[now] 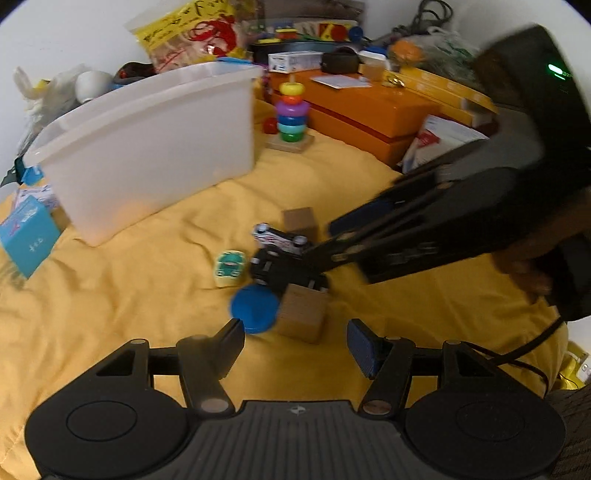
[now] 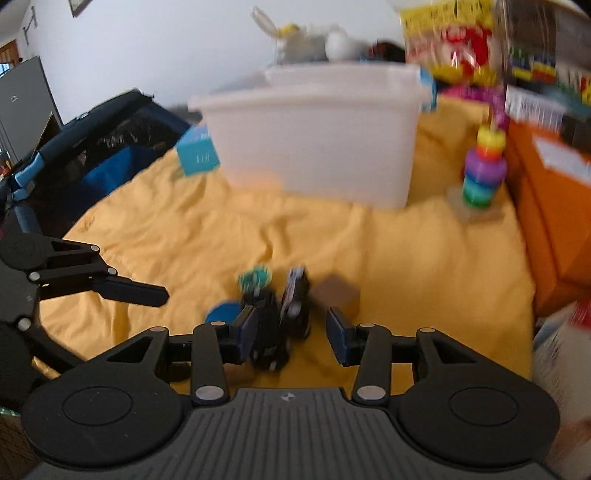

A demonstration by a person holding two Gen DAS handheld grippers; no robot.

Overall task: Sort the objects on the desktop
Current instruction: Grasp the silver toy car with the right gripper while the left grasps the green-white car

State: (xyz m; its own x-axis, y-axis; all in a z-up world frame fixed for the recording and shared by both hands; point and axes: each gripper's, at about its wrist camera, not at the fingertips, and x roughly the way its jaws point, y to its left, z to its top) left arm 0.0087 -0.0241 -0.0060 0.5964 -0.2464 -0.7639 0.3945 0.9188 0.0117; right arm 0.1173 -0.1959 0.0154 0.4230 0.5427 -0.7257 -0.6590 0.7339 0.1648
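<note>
Step looks like picking from the toy cluster on the yellow cloth [image 1: 110,295], drop target likely the white bin [image 1: 155,147] behind. Right claw [image 2: 290,328] open, pointing steeply down, jaws straddling the black toy car [image 2: 267,332], pads not pressing yet: center, then close. Left claw [image 1: 295,338] wide open, empty, over wooden block [image 1: 303,314] and blue disc [image 1: 255,306]; avoid a collision

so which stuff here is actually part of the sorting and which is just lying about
For the job:
- black toy car
- white toy car
- green toy car
- blue disc
- wooden blocks
- white bin
- left claw, open
- right claw, open

Lying about:
- ring stacker
- orange boxes
- teal box
- snack bag
</note>
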